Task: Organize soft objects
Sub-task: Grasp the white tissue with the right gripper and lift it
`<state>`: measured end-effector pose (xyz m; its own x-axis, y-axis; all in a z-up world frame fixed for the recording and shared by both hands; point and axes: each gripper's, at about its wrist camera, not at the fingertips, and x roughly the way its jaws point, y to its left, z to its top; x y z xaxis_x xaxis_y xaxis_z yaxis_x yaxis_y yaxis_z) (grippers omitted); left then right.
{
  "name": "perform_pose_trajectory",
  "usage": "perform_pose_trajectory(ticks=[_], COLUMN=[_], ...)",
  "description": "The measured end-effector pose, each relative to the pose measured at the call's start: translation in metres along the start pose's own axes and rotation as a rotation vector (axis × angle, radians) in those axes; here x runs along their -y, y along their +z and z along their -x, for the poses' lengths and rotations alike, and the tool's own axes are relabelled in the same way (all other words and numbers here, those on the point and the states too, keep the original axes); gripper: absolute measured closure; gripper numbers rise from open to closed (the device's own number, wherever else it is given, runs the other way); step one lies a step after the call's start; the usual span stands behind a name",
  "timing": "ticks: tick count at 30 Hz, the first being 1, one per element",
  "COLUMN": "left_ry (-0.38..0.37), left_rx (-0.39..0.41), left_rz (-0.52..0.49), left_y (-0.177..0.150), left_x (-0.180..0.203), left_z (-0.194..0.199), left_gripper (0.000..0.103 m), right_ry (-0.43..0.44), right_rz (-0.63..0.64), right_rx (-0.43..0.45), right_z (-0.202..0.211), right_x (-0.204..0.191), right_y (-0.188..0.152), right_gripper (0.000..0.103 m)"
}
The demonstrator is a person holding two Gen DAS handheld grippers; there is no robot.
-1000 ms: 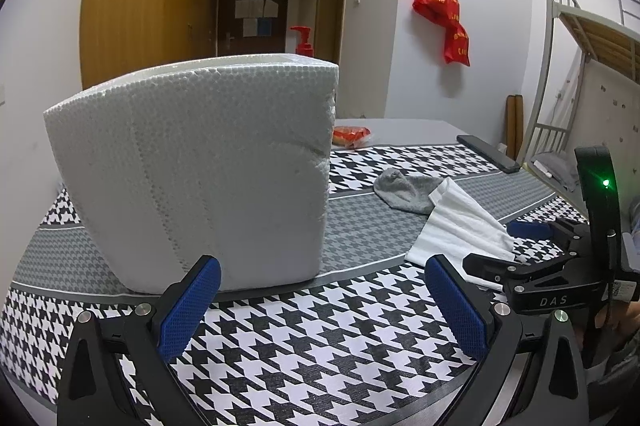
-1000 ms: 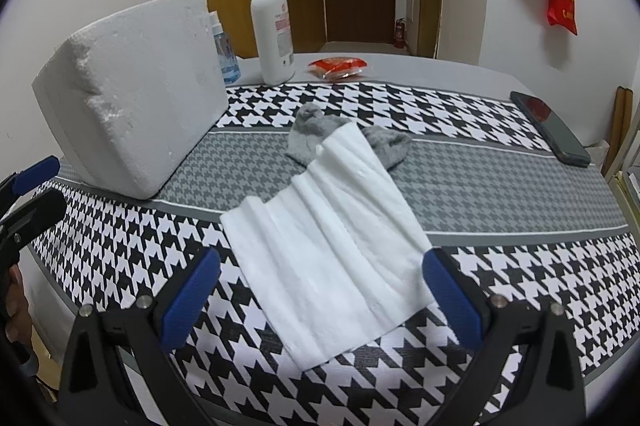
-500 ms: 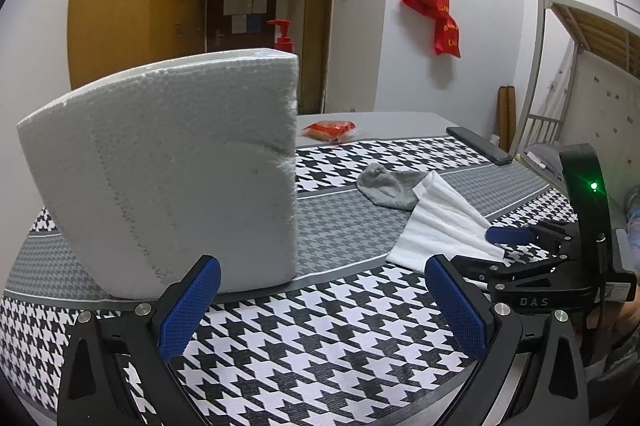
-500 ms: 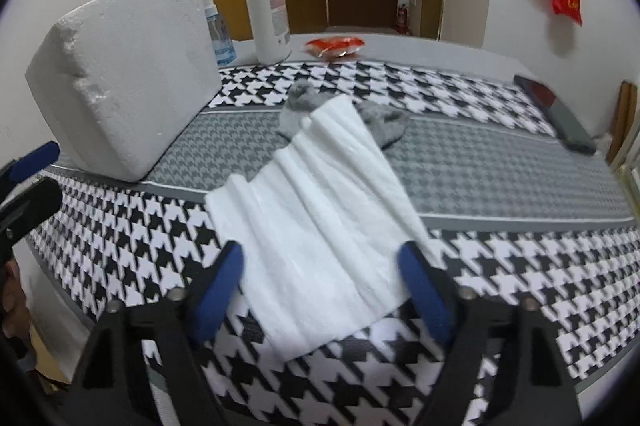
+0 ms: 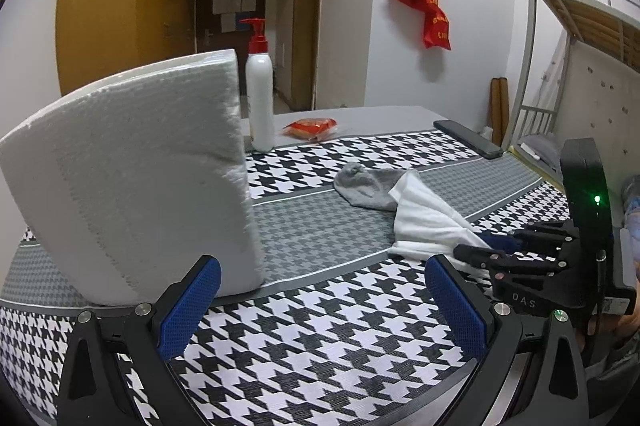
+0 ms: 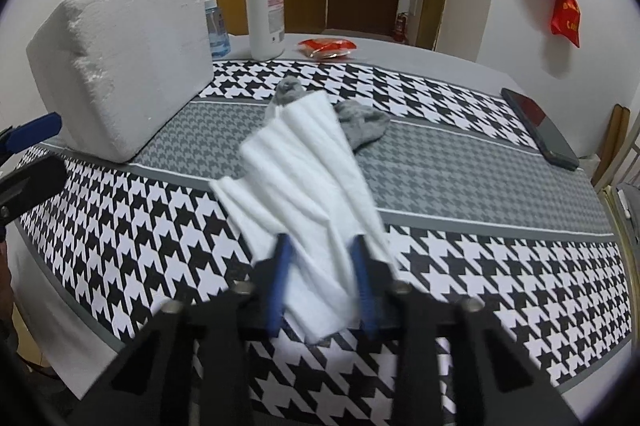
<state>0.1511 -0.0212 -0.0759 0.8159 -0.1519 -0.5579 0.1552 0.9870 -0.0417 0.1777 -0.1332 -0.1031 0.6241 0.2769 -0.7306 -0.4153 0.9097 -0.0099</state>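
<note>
A: What is seen of the white cloth [image 6: 304, 194]?

B: It is laid on the houndstooth table cover [image 6: 160, 226], ribbed and soft, bunched into long folds at its near end; that end is pinched between the blue pads of the right gripper [image 6: 320, 278], whose jaws have just been closing and are now drawn narrow on the fabric; its far end is draped over a crumpled grey sock [image 6: 360, 126] on the finer grey band of the cover.

A: And the left gripper [image 5: 320, 306]?

B: Its jaws are held spread wide above the black-and-white pattern; nothing is gripped; the textured blue pads are seen apart from everything.

A: What else is shown?

B: A thick white foam block [image 5: 132, 178], grainy and chipped at one corner, is stood on edge just beyond the left jaw; a smooth white pump bottle [image 5: 260, 98] with a red head is set behind it; a flat dark phone [image 6: 540, 130] is laid near the far right edge.
</note>
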Motion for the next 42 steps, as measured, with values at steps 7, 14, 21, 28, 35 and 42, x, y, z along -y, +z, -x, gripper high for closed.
perform_pose_trajectory(ticks=[7, 14, 21, 28, 35, 42], left_ry=[-0.006, -0.022, -0.046, -0.054, -0.067, -0.074], left_rx=[-0.004, -0.003, -0.015, -0.035, -0.051, -0.062], left_rz=[-0.019, -0.041, -0.066, -0.092, -0.091, -0.088], left_y=[0.004, 0.012, 0.022, 0.040, 0.050, 0.058], left_x=[0.010, 0.022, 0.038, 0.052, 0.063, 0.069], left_z=[-0.003, -0.008, -0.016, -0.033, -0.052, -0.067], left_gripper=[0.001, 0.001, 0.001, 0.001, 0.001, 0.001], right_ry=[0.024, 0.009, -0.016, -0.024, -0.029, -0.032], right_rz=[-0.052, -0.095, -0.157, -0.221, -0.258, -0.261], right_rx=[0.028, 0.091, 0.121, 0.154, 0.134, 0.115], right_z=[0.009, 0.031, 0.048, 0.059, 0.054, 0.048], right_x=[0.016, 0.033, 0.057, 0.074, 0.084, 0.089], right_y=[-0.004, -0.005, -0.012, -0.024, -0.034, -0.034], right_gripper=[0.094, 0.094, 0.094, 0.094, 0.094, 0.094])
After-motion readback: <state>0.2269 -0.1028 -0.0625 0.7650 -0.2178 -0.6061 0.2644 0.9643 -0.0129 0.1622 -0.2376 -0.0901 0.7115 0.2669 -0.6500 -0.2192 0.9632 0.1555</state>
